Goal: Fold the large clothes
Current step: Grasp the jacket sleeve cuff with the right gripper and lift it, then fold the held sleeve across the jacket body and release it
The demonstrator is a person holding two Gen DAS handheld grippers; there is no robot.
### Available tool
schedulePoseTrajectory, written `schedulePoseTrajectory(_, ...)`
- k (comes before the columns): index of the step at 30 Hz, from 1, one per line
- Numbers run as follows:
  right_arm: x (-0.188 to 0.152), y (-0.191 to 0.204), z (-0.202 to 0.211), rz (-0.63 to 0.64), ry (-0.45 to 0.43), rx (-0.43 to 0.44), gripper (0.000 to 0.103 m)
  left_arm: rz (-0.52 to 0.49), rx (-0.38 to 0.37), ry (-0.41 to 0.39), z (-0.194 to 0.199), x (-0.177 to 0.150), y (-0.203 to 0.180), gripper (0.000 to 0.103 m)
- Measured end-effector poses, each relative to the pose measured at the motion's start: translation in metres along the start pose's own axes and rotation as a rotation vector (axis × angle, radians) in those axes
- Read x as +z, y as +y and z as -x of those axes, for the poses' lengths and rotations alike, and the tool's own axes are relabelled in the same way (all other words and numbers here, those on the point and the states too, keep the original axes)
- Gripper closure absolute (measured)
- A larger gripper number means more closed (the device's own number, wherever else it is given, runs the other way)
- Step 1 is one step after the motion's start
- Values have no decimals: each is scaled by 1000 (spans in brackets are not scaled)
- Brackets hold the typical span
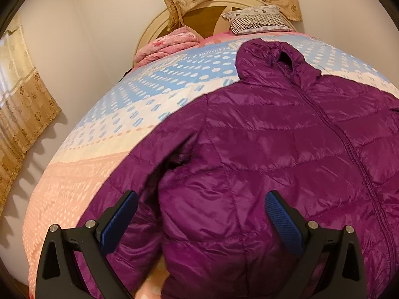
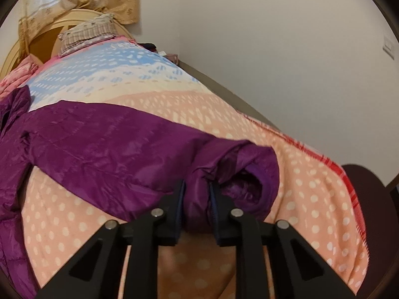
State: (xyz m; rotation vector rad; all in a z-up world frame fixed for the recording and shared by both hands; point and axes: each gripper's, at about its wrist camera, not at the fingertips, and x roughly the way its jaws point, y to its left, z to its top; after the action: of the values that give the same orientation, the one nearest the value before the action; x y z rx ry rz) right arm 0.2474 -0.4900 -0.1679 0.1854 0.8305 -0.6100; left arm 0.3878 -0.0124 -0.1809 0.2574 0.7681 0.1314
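Observation:
A purple quilted puffer jacket [image 1: 274,149] lies face up on the bed, zipped, hood toward the headboard. My left gripper [image 1: 200,214] is open above the jacket's lower left part, its blue pads on either side of the fabric without holding it. In the right wrist view the jacket's right sleeve [image 2: 112,147] stretches across the blanket. My right gripper [image 2: 197,199] is shut on the sleeve near its cuff [image 2: 251,174], with purple fabric bunched between the pads.
The bed is covered by a dotted blanket [image 1: 112,124] in blue, cream and peach bands. A pink quilt [image 1: 164,44] and a striped pillow [image 1: 259,20] lie by the round headboard. Walls and curtains [image 1: 22,99] stand close on both sides. A dark chair [image 2: 369,194] is at the right.

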Motion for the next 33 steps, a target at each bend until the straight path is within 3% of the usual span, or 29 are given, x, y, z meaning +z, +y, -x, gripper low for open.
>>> schedulePoseTrajectory(9, 17, 32, 28, 52, -72, 48, 87, 20, 15, -12, 3, 8, 21, 1)
schedulePoseTrajectory(22, 36, 114, 69, 152, -154, 218, 90, 67, 44, -17, 1, 4, 63, 1)
schedulePoseTrajectory(33, 52, 212, 93, 273, -219, 341, 90, 115, 76, -27, -7, 8, 100, 1)
